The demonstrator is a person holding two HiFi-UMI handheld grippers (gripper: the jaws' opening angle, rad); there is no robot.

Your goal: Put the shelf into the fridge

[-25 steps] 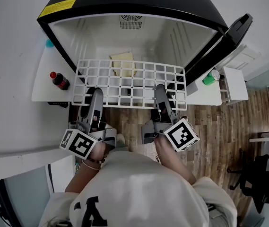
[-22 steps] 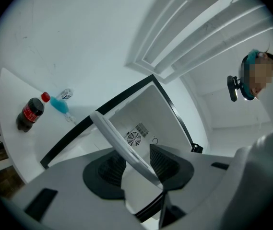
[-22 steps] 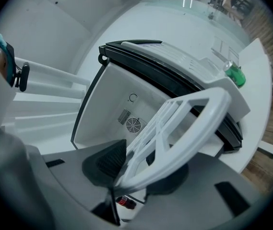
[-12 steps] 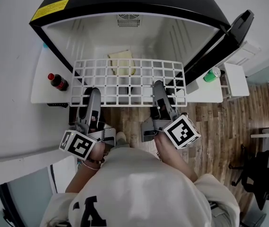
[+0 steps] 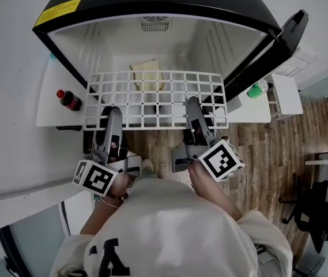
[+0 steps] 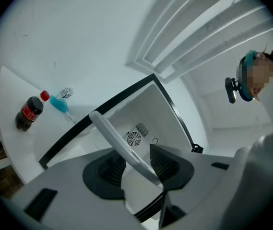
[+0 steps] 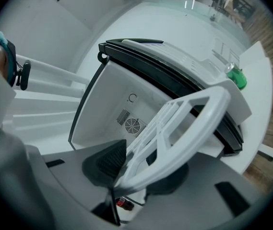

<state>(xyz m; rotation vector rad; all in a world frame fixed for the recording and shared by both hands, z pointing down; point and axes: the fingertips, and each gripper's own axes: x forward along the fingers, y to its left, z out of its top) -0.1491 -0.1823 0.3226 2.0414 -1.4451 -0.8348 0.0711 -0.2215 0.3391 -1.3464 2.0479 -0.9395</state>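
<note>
Shelf [image 5: 158, 100] held level at the mouth of the open fridge [image 5: 169, 4].
Its near edge is clamped by the left gripper [image 5: 113, 115] and right gripper [image 5: 193, 107], one toward each side, so it is likely kept balanced for sliding in.

A red-capped cola bottle [image 5: 70, 100] sits on a white tabletop [image 5: 49, 113] at the left, with a teal-blue object [image 6: 59, 103] just beside it. A green can [image 5: 257, 89] sits on another white tabletop [image 5: 255, 113] at the right. A black office chair [image 5: 319, 209] stands on the wooden floor [image 5: 267, 154] at far right
</note>
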